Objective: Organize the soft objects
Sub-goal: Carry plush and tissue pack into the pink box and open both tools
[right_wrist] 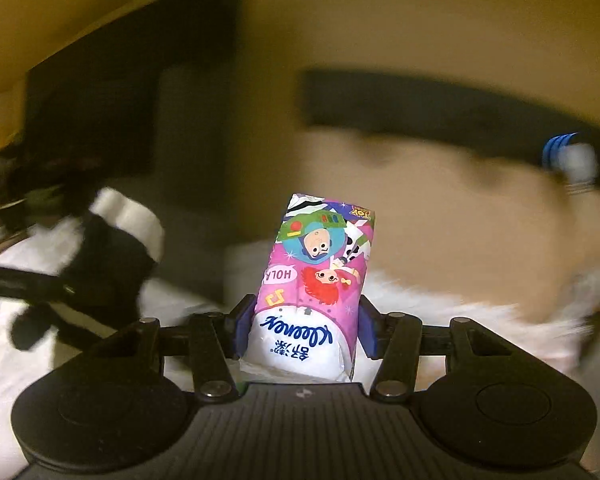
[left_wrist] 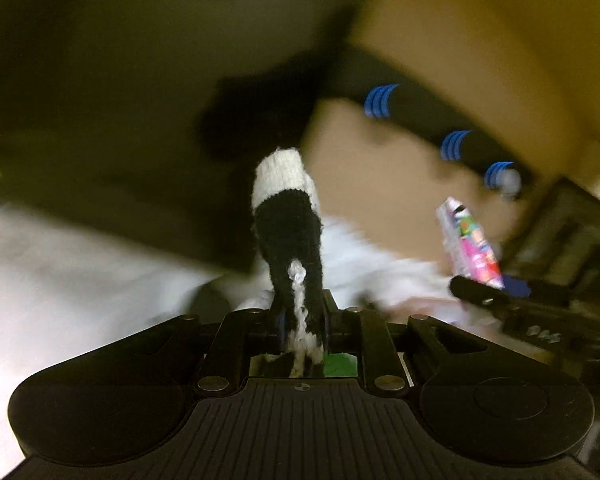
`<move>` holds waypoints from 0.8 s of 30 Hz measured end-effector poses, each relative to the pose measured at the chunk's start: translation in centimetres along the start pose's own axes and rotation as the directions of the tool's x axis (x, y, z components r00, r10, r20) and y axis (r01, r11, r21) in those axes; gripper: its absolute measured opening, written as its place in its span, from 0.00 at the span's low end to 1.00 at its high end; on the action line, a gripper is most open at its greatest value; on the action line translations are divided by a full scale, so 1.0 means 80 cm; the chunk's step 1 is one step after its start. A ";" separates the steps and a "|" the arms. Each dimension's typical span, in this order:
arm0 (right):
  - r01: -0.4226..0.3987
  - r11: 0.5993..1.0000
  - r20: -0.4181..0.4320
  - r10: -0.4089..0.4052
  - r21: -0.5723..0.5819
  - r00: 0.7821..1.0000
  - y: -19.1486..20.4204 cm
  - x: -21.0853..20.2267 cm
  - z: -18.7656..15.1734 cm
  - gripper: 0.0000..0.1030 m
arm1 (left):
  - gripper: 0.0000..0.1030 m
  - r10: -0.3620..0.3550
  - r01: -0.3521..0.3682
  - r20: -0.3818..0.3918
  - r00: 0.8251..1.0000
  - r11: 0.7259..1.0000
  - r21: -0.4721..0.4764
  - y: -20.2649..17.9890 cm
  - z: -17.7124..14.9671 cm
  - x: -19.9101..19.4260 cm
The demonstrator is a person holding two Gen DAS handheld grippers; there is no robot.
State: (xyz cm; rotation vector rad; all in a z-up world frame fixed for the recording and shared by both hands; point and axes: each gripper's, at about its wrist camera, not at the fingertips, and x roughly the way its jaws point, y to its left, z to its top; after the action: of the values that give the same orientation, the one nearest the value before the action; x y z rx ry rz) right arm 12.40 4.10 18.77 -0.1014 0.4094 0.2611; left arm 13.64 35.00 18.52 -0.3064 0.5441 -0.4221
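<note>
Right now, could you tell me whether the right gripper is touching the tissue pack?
Touching. The right wrist view shows the right gripper with its blue pads pressed against both sides of the tissue pack, no gap visible on either side.

Dim, warm yellow-brown cast across both views; light source not identifiable. Heavy motion blur over the whole background in both views: edges smeared, surfaces reduced to soft bands of tan, olive and black. Sharp only close to the lens: knitted black-and-white sock (left_wrist: 286, 236) in the left wrist view, printed tissue pack (right_wrist: 320, 276) in the right wrist view, print legible. White fabric (left_wrist: 60, 264) overexposed, texture lost. Blue-striped black bar (left_wrist: 432, 120) streaked. Strong fisheye curvature toward the edges; dark vignetted corners at the top. No distinct shadows or glare visible.
</note>
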 end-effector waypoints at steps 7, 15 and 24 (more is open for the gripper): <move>0.251 0.965 -0.037 -0.249 0.075 0.968 -0.154 -0.052 -0.043 0.50 | 0.18 -0.298 0.299 -0.046 0.954 0.954 0.015 -0.163 0.037 0.126; 0.343 0.921 -0.173 -0.313 0.183 0.934 -0.234 -0.083 -0.144 0.49 | 0.22 -0.306 0.310 -0.255 0.917 0.950 -0.027 -0.281 -0.045 0.323; 0.249 0.946 -0.176 -0.215 0.209 0.961 -0.256 -0.051 -0.150 0.50 | 0.23 -0.140 0.137 -0.291 0.946 0.990 -0.033 -0.259 -0.077 0.334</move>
State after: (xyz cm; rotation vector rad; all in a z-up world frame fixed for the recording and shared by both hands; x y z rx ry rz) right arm 9.80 -18.32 10.37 0.0583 0.5706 -0.0292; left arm 24.58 3.55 9.96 -0.2970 0.8187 -0.6062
